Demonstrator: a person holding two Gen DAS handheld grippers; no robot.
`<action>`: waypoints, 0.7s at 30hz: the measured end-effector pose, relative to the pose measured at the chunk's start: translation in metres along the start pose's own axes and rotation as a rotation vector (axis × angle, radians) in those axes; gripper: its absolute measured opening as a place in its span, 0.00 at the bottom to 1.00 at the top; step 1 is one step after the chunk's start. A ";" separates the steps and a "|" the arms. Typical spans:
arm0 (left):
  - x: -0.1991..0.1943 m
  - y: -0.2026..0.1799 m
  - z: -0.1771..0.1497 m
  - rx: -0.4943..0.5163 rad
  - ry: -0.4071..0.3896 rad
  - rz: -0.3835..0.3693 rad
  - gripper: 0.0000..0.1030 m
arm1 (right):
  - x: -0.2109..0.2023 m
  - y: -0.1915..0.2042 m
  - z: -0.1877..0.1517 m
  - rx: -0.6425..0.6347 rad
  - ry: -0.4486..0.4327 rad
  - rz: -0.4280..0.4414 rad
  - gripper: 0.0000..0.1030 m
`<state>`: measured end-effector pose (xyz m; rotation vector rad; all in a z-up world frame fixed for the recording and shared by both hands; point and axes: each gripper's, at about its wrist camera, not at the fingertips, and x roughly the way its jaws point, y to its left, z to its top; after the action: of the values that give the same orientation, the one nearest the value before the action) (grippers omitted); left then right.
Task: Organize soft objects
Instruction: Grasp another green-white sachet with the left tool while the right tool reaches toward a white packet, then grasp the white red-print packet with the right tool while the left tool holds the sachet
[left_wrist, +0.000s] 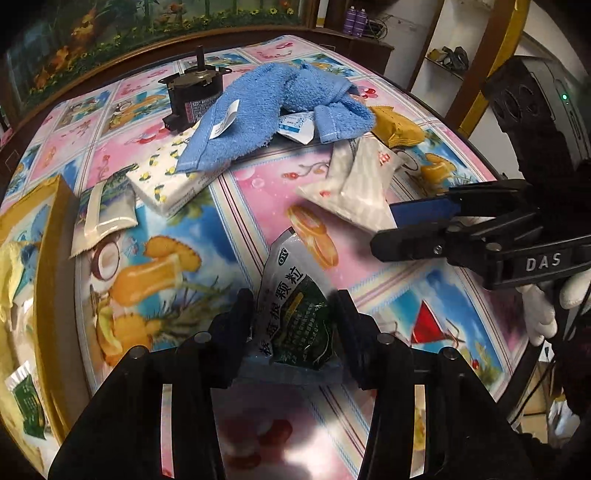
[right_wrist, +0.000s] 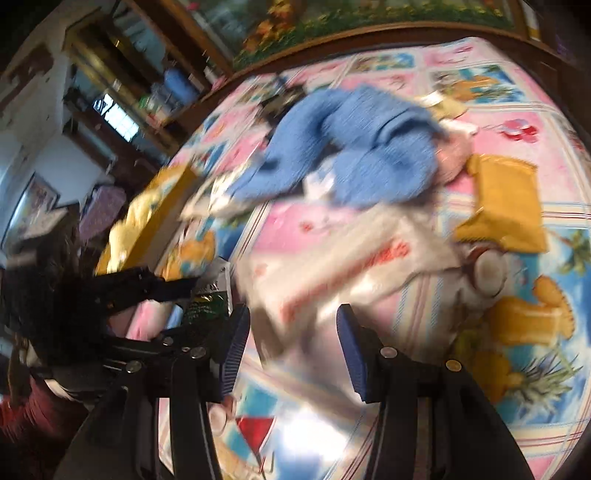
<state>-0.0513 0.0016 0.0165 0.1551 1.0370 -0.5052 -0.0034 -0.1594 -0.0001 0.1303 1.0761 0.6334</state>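
Pinching the green sachet (left_wrist: 295, 314) in my left gripper (left_wrist: 295, 310), low at 6 o'clock. Right gripper (right_wrist: 291, 332) is hanging unclenched, empty, over the white packet (right_wrist: 343, 266); blue towel (left_wrist: 273, 110) is lying at 12.

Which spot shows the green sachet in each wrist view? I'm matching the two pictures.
Left wrist: green sachet at bottom centre, between the left hand-held gripper fingers.
Right wrist: green sachet at left of centre, blurred.
Shared landmark: blue towel further up the table.
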 end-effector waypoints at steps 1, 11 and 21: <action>-0.007 -0.002 -0.004 -0.002 -0.015 -0.002 0.43 | -0.002 0.002 -0.002 -0.004 -0.006 -0.018 0.47; -0.034 -0.003 -0.026 0.035 -0.119 0.027 0.61 | -0.020 -0.028 -0.003 0.313 -0.100 0.004 0.54; 0.000 -0.018 -0.022 0.051 -0.062 0.090 0.65 | 0.005 -0.018 0.030 0.410 -0.108 -0.141 0.66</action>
<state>-0.0772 -0.0062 0.0074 0.2294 0.9524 -0.4523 0.0307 -0.1653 0.0034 0.4347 1.0887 0.2690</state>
